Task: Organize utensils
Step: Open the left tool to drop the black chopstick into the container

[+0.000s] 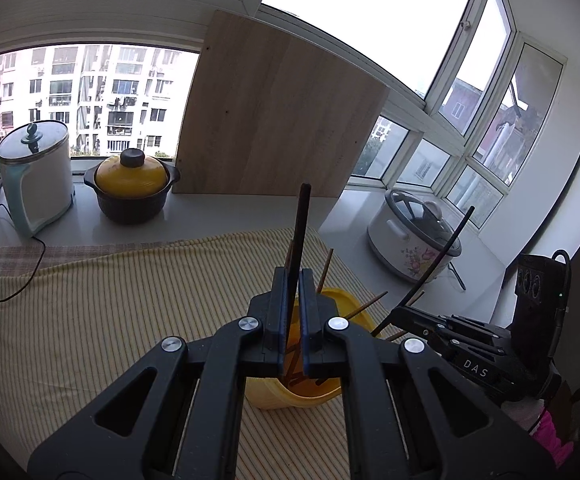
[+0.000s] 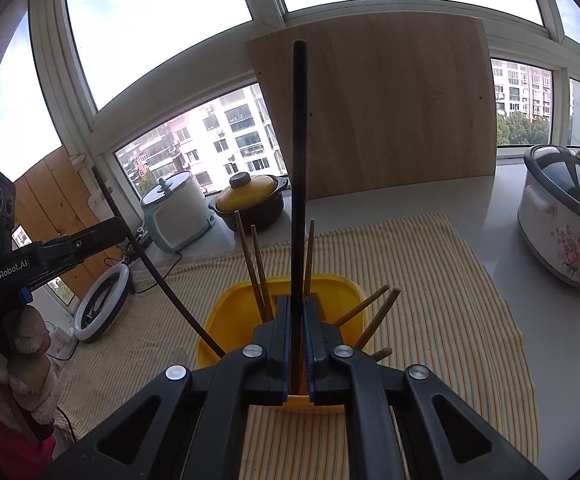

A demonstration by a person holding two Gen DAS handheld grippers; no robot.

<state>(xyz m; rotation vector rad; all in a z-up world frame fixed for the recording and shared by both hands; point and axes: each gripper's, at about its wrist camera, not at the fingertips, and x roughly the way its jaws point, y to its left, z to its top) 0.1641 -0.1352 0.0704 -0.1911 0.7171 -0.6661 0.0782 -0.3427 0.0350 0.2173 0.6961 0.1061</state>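
At nine o'clock in the left wrist view a white electric kettle (image 1: pixel 36 176) stands on the desk (image 1: pixel 218 212), with a yellow-lidded clay pot (image 1: pixel 132 188) just beside it toward the middle. A wooden board (image 1: pixel 278 108) leans upright against the window behind them. A yellow striped cloth (image 1: pixel 98 320) covers the near part of the desk. At six o'clock the left tongs (image 1: pixel 293 320) are closed narrow on a dark chopstick (image 1: pixel 301 224), which rises nearly upright out of them. Directly beneath sits a yellow tub (image 1: pixel 349 304) on the cloth, with several brown wooden chopsticks (image 1: pixel 365 306) leaning out of it. At four o'clock the right tongs (image 1: pixel 405 312) hold a second dark chopstick (image 1: pixel 445 252) tilted toward the upper right. At three o'clock a flowered rice cooker (image 1: pixel 413 236) stands on the bare desk, well apart from the tub.

In the right wrist view the left tongs (image 2: pixel 120 226) appear at nine o'clock, their chopstick slanting down toward the tub's left rim. A ring light (image 2: pixel 102 306) lies at eight o'clock, off the cloth's left edge. At six o'clock the right tongs (image 2: pixel 298 320) are clamped narrow on their dark chopstick, which stands upright over the tub, brown chopsticks fanning to either side. The rice cooker sits at three o'clock.
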